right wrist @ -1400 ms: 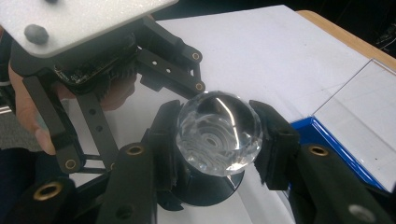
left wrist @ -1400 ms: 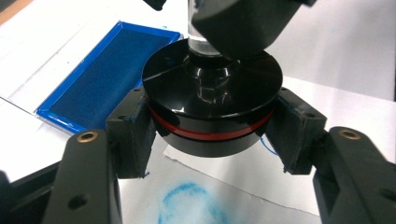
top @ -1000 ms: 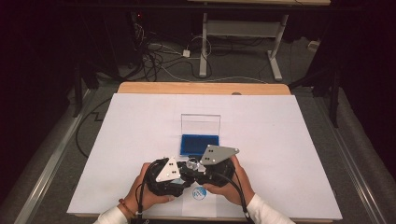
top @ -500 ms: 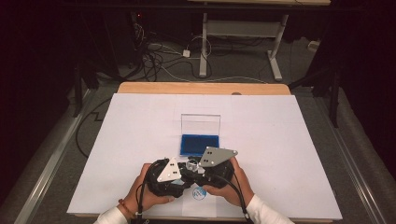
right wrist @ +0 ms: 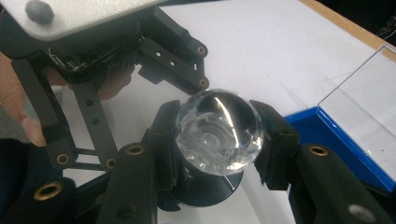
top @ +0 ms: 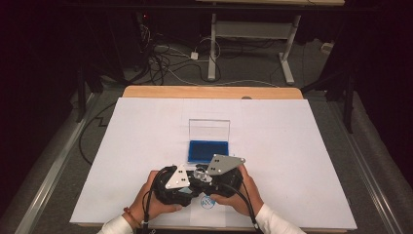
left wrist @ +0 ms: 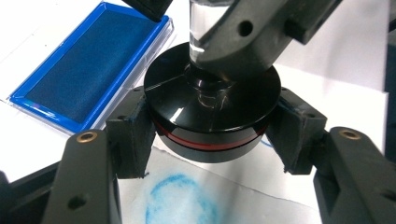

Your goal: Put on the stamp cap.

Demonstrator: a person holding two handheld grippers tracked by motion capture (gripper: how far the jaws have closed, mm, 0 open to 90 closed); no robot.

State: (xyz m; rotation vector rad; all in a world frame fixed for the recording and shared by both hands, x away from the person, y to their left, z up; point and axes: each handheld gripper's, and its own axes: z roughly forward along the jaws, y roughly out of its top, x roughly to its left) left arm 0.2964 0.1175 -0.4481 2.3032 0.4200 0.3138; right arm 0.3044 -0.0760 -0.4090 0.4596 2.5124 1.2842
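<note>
- A round black stamp point(left wrist: 212, 116) with a thin red band round its base and a clear, faceted, ball-shaped knob point(right wrist: 219, 133) is held between both grippers, low over the near edge of the white paper sheet point(top: 292, 146).
- The left gripper point(left wrist: 212, 133) is seen clamped on the stamp's black disc, one blue-padded jaw pressed to each side of it, in the left gripper view.
- The right gripper point(right wrist: 219, 140) is seen clenched on the clear knob, its jaws pressed to the knob's two sides, in the right gripper view.
- In the high view the two grippers are brought together just in front of the person, the left hand point(top: 151, 200) and the right hand point(top: 243, 192) being wrapped round their bodies, with a grey three-cornered plate atop each.
- A faint blue ring-shaped print point(left wrist: 180, 203) is marked on the paper just below and in front of the stamp base; whether the base touches the paper cannot be told.
- A blue ink pad in a clear plastic case point(top: 208, 151) is set just beyond the grippers, its transparent lid point(top: 209, 130) standing upright at the far side.
- The paper is laid on a light wooden table point(top: 209, 91).
</note>
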